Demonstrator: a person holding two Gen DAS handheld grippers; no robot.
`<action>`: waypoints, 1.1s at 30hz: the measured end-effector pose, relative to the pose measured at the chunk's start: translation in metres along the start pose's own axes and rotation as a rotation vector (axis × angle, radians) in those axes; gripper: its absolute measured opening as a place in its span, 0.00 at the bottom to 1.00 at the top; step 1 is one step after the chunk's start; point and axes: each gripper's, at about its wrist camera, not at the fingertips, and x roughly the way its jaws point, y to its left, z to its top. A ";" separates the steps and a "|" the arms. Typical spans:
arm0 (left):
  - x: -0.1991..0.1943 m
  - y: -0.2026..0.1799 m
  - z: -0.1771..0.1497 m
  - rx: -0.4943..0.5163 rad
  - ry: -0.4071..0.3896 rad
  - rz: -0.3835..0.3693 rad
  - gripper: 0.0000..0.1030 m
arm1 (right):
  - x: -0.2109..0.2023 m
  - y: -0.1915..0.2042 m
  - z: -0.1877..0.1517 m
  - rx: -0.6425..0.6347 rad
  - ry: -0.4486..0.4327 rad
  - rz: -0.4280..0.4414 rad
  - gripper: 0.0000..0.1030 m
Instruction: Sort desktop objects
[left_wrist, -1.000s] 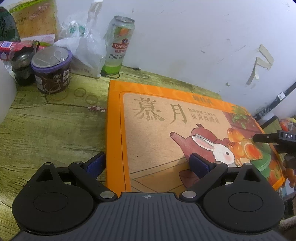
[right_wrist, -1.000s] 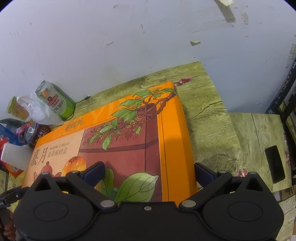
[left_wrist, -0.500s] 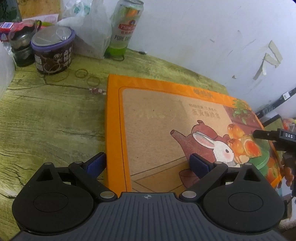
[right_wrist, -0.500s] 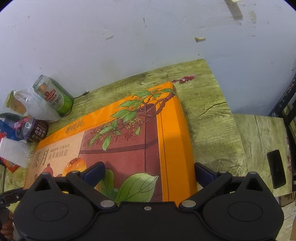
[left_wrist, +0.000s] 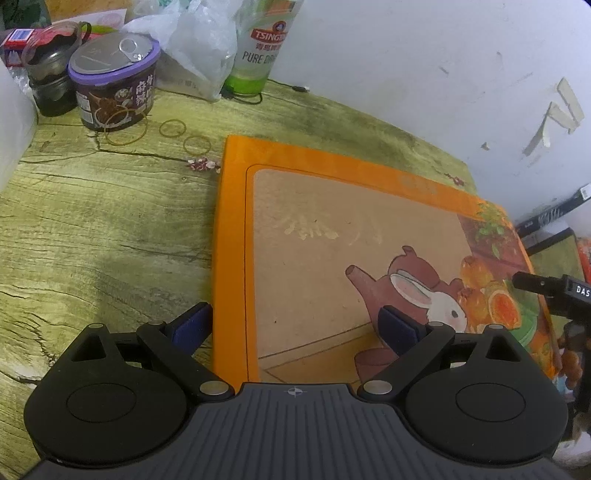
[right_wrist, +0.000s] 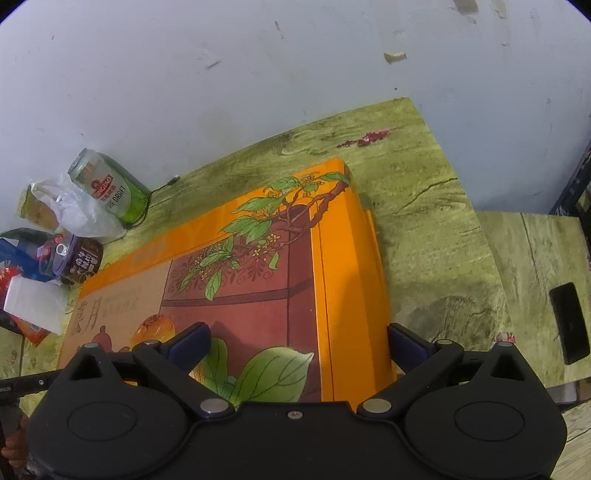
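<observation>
A large orange gift box (left_wrist: 332, 236) with a rabbit and teapot picture lies flat on the green wood-grain table (left_wrist: 103, 229). My left gripper (left_wrist: 295, 326) is open and straddles the box's near left edge: one finger (left_wrist: 192, 325) beside its side, the other over the lid. My right gripper (right_wrist: 298, 343) is open too and straddles the box's (right_wrist: 258, 280) right edge, one finger (right_wrist: 408, 345) outside it. Part of the right gripper (left_wrist: 554, 288) shows at the far right of the left wrist view.
Against the wall at the left stand a green beer can (left_wrist: 258, 48), a plastic bag (left_wrist: 195, 48), a purple-lidded cup (left_wrist: 114, 85) and a dark jar (left_wrist: 51, 81). Rubber bands (left_wrist: 197, 144) lie by the box's far corner. A black phone (right_wrist: 569, 321) lies on a lower side table.
The left wrist view has tipped down and closer, so the can's top has left the frame. The box stays between both grippers' fingers, and the right view has barely shifted.
</observation>
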 end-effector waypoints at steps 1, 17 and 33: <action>0.000 -0.001 0.000 0.004 0.002 0.005 0.93 | 0.000 -0.001 0.000 0.004 -0.001 0.003 0.99; 0.008 -0.001 0.003 0.004 0.012 0.019 0.93 | 0.005 -0.006 0.000 0.009 -0.008 0.019 0.99; 0.011 0.004 -0.002 0.004 0.023 0.008 0.93 | 0.007 -0.006 -0.004 0.006 0.030 -0.012 0.99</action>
